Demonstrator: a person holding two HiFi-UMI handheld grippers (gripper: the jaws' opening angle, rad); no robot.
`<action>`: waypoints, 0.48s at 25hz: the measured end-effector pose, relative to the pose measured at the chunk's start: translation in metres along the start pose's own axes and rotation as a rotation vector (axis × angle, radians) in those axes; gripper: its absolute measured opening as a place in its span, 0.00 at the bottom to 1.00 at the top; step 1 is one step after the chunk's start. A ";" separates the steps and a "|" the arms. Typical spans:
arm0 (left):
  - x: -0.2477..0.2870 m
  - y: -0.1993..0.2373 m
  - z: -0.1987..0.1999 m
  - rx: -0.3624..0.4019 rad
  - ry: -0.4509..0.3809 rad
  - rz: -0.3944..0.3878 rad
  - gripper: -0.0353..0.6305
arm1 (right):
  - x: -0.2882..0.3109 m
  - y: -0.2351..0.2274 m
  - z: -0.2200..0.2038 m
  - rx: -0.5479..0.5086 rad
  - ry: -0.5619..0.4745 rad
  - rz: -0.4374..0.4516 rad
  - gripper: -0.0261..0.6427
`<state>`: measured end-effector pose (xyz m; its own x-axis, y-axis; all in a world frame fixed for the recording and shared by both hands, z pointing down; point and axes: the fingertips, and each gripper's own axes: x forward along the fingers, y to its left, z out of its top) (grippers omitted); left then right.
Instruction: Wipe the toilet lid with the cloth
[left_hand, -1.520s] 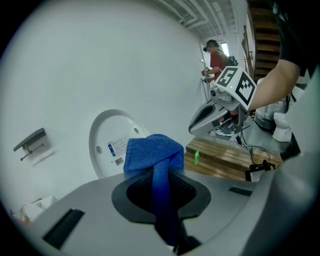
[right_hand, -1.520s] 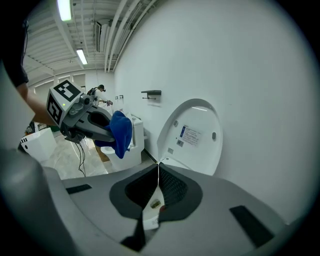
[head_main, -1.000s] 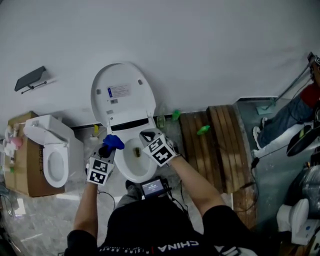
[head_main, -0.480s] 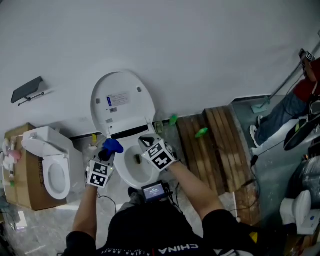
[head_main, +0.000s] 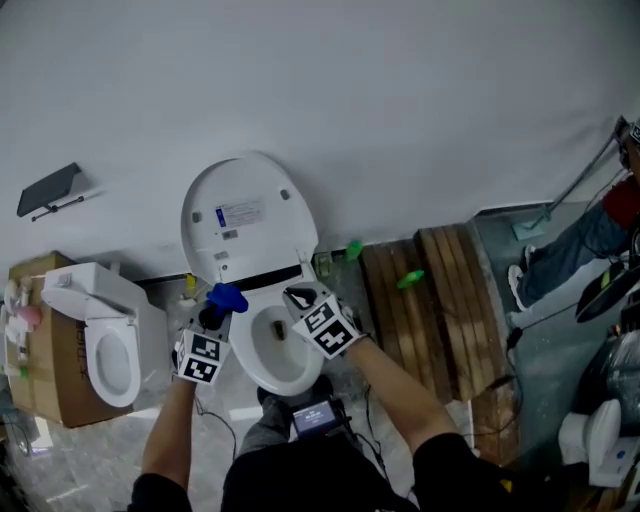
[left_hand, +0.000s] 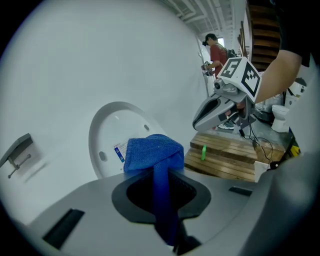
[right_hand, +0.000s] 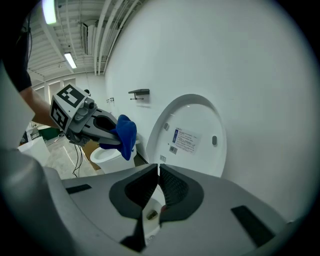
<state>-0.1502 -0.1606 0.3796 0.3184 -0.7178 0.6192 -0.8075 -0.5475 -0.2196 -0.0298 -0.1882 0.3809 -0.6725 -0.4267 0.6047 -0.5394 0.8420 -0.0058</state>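
Now the wiping is not yet begun: my left gripper (head_main: 212, 312) clenches the blue cloth (head_main: 226, 297) near the raised lid (head_main: 245, 215), at its six o'clock. My right gripper (right_hand: 158, 175) is closed, empty. Next, I think, I must press the cloth on the lid. The right gripper view shows them apart; in the left gripper view they overlap.

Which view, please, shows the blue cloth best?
The left gripper view: the blue cloth is large, central and sharp there. The right gripper view shows it side-on and farther off; the head view, only small.

Left gripper (head_main: 216, 306) fingers pinch the cloth (head_main: 228, 295); right gripper (right_hand: 158, 172) fingers together
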 end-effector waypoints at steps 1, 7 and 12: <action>0.006 0.005 0.001 0.003 0.003 0.009 0.13 | 0.004 -0.004 0.000 -0.002 0.002 0.005 0.06; 0.043 0.035 0.018 0.030 0.005 0.045 0.13 | 0.029 -0.032 0.006 -0.045 0.003 0.028 0.06; 0.073 0.064 0.038 0.054 -0.004 0.075 0.13 | 0.053 -0.070 0.031 -0.094 -0.028 0.007 0.07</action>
<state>-0.1594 -0.2641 0.3817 0.2598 -0.7593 0.5967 -0.8013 -0.5143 -0.3055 -0.0435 -0.2804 0.3885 -0.6906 -0.4282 0.5828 -0.4854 0.8719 0.0655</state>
